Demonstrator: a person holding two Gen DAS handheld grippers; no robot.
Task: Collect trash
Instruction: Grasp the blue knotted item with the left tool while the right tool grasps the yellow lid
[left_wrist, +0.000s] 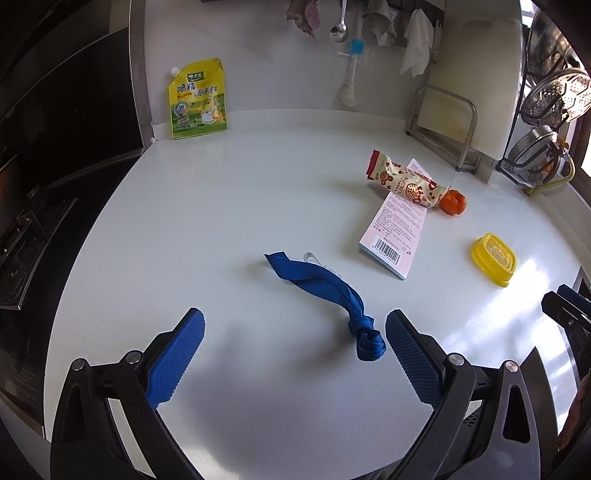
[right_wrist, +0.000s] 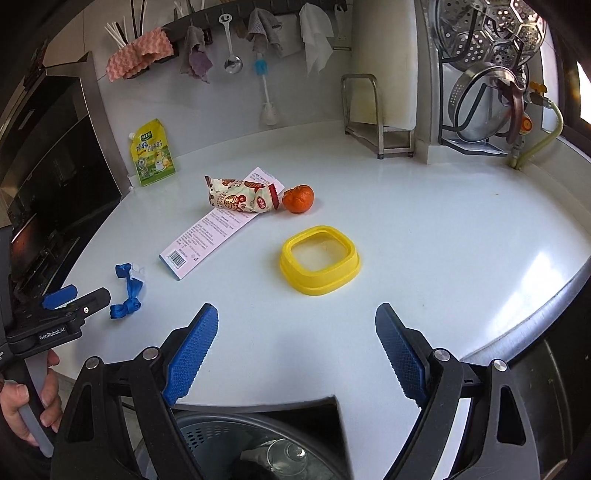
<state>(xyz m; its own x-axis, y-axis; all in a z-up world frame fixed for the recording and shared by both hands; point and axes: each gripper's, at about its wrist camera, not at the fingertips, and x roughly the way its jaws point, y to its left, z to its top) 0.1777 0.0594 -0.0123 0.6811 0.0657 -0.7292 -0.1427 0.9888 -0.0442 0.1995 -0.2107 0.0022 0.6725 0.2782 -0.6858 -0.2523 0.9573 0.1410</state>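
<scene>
A twisted blue wrapper (left_wrist: 325, 295) with a knot at its near end lies on the white counter (left_wrist: 229, 206). My left gripper (left_wrist: 295, 325) is open just short of it, the knot close to the right finger. Farther off lie a pink flat box (left_wrist: 397, 229), a printed snack wrapper (left_wrist: 406, 182) across it, an orange mandarin (left_wrist: 453, 202) and a yellow lid (left_wrist: 494, 258). My right gripper (right_wrist: 297, 321) is open and empty, a little short of the yellow lid (right_wrist: 319, 260). The blue wrapper (right_wrist: 127, 291) and my left gripper (right_wrist: 79, 295) show at that view's left.
A yellow seasoning pouch (left_wrist: 197, 98) leans on the back wall. A cutting board in a metal rack (right_wrist: 384, 107) and a rack of steel steamers and lids (right_wrist: 487, 74) stand at the back right. A stove (left_wrist: 37, 221) lies left. A bin (right_wrist: 258, 443) sits under the counter's front edge.
</scene>
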